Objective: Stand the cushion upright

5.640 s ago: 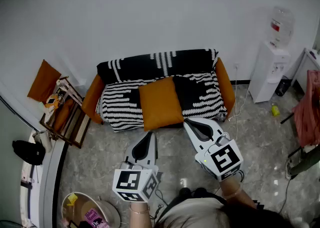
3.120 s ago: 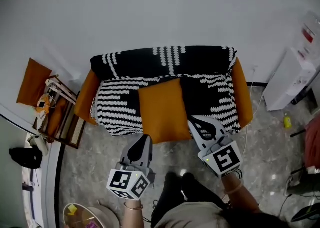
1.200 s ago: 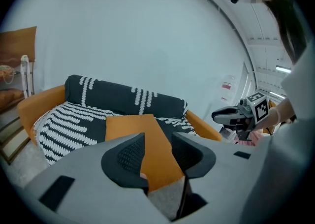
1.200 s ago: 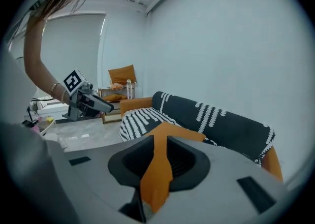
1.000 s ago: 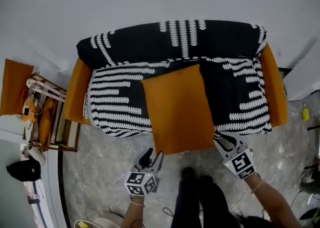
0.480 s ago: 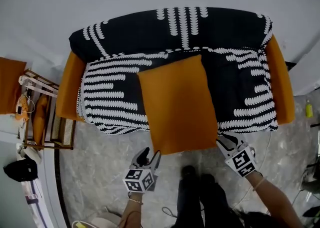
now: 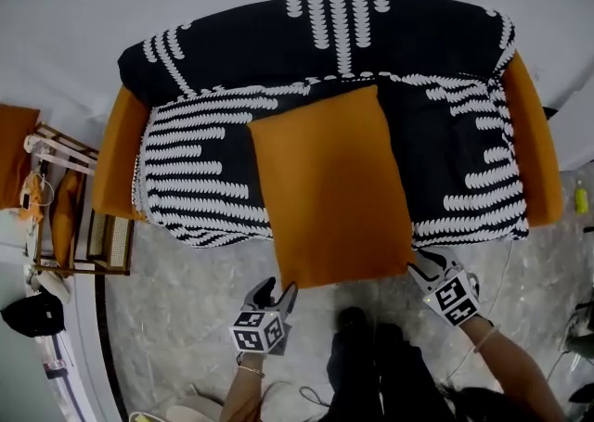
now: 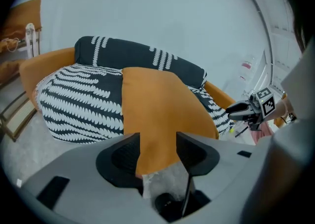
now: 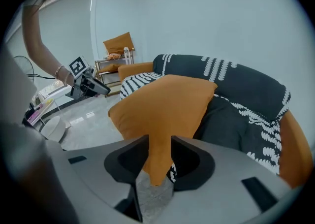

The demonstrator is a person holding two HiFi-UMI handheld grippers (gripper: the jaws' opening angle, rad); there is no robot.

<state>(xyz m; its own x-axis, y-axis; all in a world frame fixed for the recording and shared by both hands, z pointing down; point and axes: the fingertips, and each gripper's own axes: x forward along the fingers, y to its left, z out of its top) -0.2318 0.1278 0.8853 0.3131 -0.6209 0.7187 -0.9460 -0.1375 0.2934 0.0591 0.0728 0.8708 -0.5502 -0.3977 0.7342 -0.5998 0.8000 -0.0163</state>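
An orange cushion [image 7: 329, 184] lies flat on the seat of a sofa [image 7: 204, 170] covered by a black and white throw, its near edge hanging over the seat front. My left gripper [image 7: 278, 288] is at the cushion's near left corner and my right gripper [image 7: 422, 264] at its near right corner. In the left gripper view the cushion [image 8: 157, 105] runs into the gap of the left gripper [image 8: 157, 139]. In the right gripper view a corner of the cushion [image 9: 162, 105] hangs between the jaws of the right gripper [image 9: 160, 144]. Both pairs of jaws have just been opening and stand wide, not pressing.
A wooden rack [image 7: 65, 216] with an orange cushion [image 7: 14, 147] behind it stands left of the sofa. A black bag [image 7: 23, 313] lies on the grey stone floor. The person's legs [image 7: 362, 346] stand between the two arms. A white wall is behind the sofa.
Both grippers have sunk to the cushion's near corners, and their jaws have spread. The sofa and cushion fill more of the head view than before.
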